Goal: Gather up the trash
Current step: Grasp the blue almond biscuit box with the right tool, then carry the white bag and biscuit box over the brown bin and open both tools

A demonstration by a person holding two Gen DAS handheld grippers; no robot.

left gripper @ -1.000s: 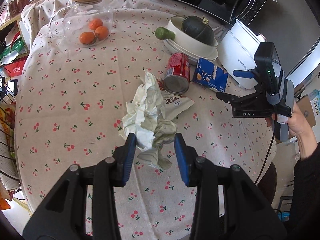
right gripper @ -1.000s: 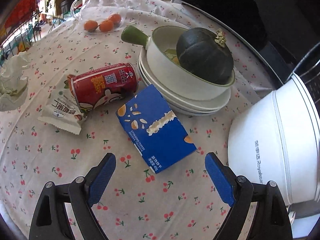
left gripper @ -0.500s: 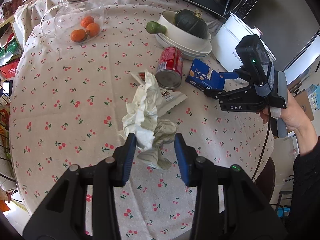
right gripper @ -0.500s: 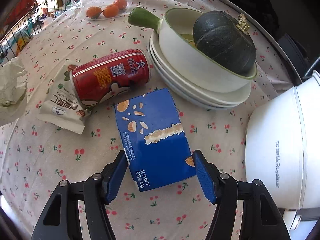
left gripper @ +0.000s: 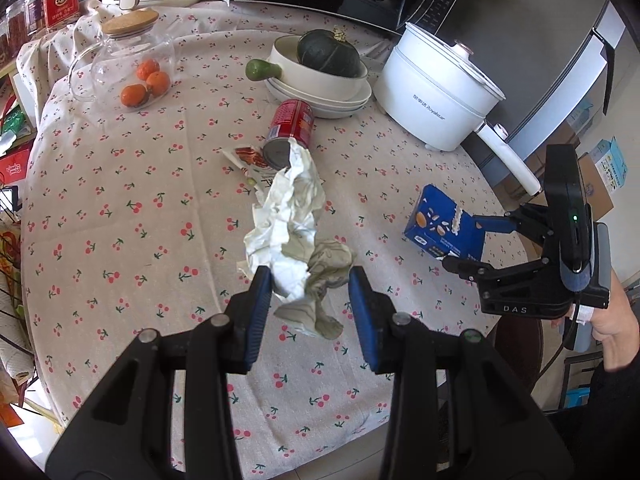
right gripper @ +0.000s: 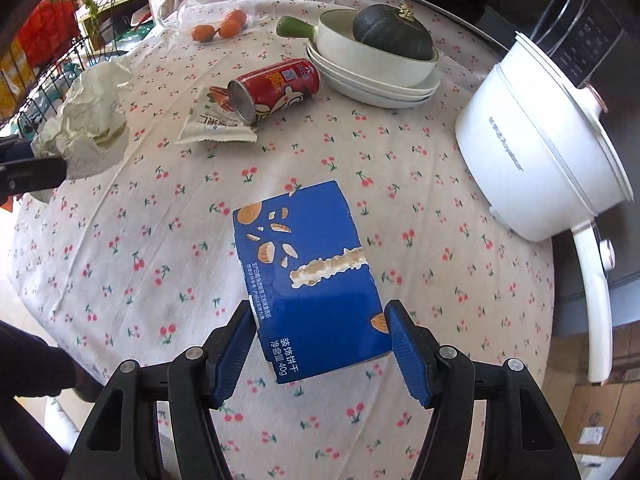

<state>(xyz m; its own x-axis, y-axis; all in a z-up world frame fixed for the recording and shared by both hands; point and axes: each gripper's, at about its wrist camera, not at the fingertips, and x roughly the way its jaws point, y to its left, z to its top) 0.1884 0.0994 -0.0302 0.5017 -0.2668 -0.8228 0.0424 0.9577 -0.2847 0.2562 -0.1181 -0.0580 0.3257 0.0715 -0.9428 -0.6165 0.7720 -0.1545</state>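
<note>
left gripper [left gripper: 312,300] clamped on crumpled paper wad [left gripper: 292,232], long axis running far | right gripper [right gripper: 322,346] clamped on blue biscuit box [right gripper: 308,272], long axis pointing far-left

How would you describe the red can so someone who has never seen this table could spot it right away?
Start at the stack of white plates holding a bowl with a dark green squash, toward the back of the cherry-print tablecloth. Just in front of it, the red can lies on its side, its silver end resting over a flat snack wrapper. It is the only red, round metal thing among the trash.
</note>
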